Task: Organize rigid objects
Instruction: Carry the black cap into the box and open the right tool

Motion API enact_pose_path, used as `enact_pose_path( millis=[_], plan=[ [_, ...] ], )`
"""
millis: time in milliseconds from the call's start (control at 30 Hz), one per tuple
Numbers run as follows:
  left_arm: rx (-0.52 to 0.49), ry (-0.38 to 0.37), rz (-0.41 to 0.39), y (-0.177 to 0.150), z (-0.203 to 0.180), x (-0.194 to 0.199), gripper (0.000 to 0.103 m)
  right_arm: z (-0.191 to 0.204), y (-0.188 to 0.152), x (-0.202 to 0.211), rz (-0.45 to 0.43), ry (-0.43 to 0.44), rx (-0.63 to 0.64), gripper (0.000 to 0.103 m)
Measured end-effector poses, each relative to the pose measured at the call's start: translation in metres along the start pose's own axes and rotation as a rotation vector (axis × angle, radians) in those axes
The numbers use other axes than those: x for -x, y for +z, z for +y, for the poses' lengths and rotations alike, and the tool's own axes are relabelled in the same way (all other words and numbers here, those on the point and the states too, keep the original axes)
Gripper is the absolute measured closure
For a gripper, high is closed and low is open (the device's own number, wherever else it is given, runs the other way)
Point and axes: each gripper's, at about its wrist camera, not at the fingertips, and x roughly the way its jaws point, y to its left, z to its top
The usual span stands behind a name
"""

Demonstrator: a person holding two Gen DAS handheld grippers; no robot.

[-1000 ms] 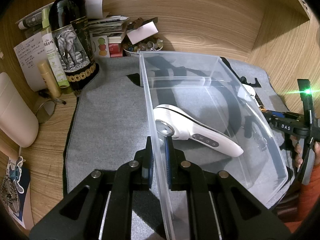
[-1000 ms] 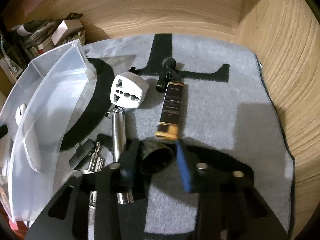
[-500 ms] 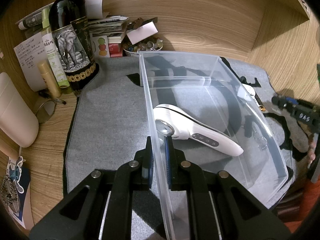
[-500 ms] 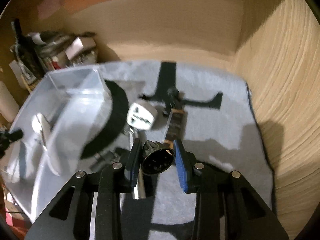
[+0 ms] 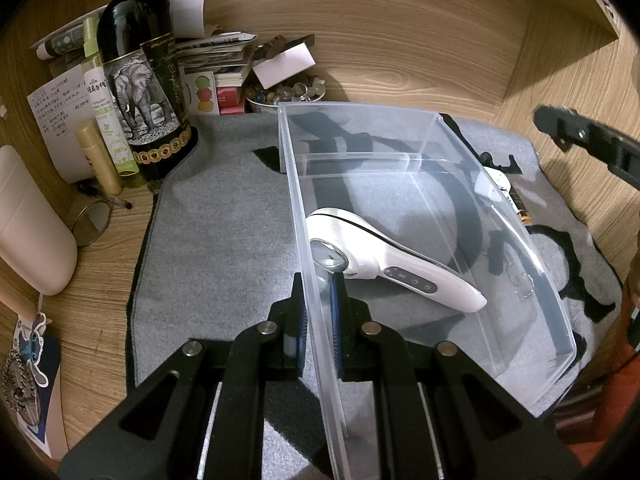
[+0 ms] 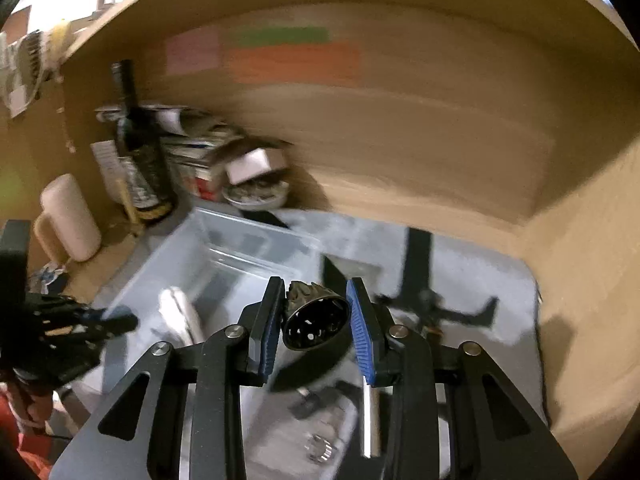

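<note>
I have two hand-held grippers in play. My left hand-held gripper is pinched tight on the near left wall of the one clear plastic bin, a pad on each side of the wall. The bin sits on the grey mat that covers the desk. Inside the bin I count one item, a white handheld device lying on its side along the floor of the bin.

My right hand-held gripper has its jaws closed partway on one black cup-shaped part, whose open end faces the camera. It hangs above the mat, near the bin's right side. This view is blurred; below the jaws I can make out one silver cylinder on the mat, and other small pieces I cannot count.

At the back left stand one dark bottle and one bowl of beads.
</note>
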Motion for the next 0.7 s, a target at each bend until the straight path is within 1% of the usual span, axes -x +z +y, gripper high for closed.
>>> enact_pose_path(
  millis=[133,367,533,700],
  plan=[
    [0.001,-0.001,0.000,0.000,0.000,0.000,0.093,0.020,0.008,-0.007,-0.006,0.037,0.049,0.074],
    [-0.002,0.001,0.002,0.000,0.001,0.000,0.093,0.051,0.017,-0.027,0.021,0.091,0.118,0.074],
    [-0.003,0.002,0.000,-0.001,0.000,0.001,0.093,0.068,0.017,-0.048,0.080,0.107,0.184,0.074],
    [-0.003,0.000,-0.002,-0.001,-0.001,0.001,0.093,0.077,0.006,-0.069,0.155,0.108,0.232,0.074]
  ],
)
